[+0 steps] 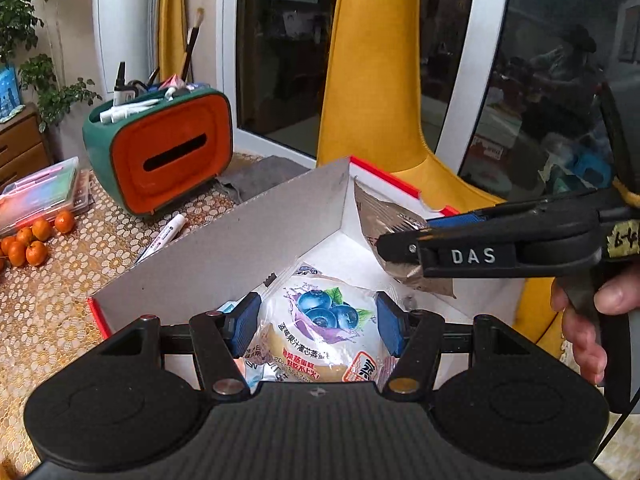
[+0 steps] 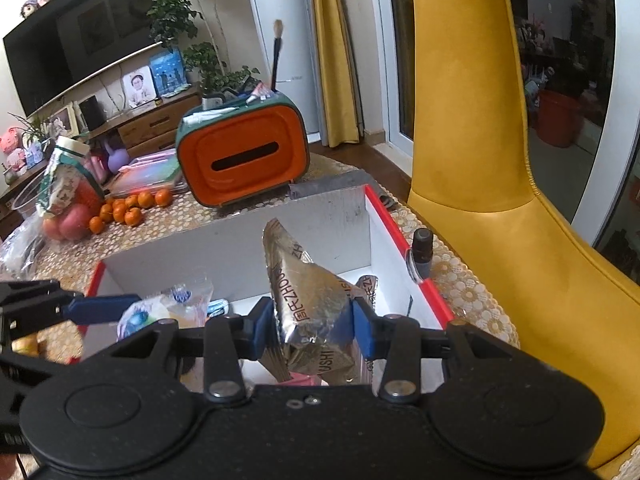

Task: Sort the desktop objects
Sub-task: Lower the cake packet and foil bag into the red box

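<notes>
Left gripper point(image 1: 318, 326) clamped the blueberry cake packet point(image 1: 320, 332) and right gripper point(image 2: 314, 326) clamped the foil snack pouch point(image 2: 308, 300), both poised at lower centre over the red-edged cardboard box point(image 2: 236, 256), apparently for depositing snacks together.

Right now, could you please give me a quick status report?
Left gripper shut on clear-wrapped blueberry cake packet. Right gripper shut on silver foil snack pouch. Both over red-edged white cardboard box. Nothing blocking.

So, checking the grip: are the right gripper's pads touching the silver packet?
Touching. The right wrist view shows both pads pressed against the silver packet.
</notes>
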The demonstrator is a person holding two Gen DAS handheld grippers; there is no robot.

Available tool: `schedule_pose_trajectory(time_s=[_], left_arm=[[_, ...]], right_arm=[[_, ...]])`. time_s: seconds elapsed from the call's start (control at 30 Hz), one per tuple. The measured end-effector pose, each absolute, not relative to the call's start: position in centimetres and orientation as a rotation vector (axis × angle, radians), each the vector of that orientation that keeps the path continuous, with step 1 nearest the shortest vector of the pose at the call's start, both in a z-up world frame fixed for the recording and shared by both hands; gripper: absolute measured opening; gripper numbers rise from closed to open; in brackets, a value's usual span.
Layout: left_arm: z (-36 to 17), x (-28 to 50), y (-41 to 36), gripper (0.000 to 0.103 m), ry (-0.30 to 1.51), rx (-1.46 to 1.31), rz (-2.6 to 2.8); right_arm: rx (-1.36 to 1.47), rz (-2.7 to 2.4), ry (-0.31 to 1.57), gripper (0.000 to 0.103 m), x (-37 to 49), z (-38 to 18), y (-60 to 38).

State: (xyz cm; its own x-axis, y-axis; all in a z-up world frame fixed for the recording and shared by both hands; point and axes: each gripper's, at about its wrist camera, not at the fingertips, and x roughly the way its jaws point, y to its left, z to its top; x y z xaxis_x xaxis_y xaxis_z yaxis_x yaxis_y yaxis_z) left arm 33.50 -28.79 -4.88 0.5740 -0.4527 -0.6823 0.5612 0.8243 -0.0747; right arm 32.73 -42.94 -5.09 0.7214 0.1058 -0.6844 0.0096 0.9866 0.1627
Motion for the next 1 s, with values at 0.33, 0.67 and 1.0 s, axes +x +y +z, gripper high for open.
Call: schedule_pose_trajectory(time_s=[0.33,0.67,1.0], left_arm=[[-7.2,36.1,-29.9,0.06,0.808,0.179,-0.591],[-8.4,38.1,-30.4,0.061,0.942,0.169,-0.587],[-8.7,38.2,-30.5,0.063,0.974,0.174,-0.591]], right_arm=[[0.085,0.043,0.867,0.041,36.2,-7.5,-42.2],[0.037,0.052,0.924,0.041,36.7,-8.8,-41.5],[0.01,0.054,0.945,0.043,36.9,-8.8,-41.3]])
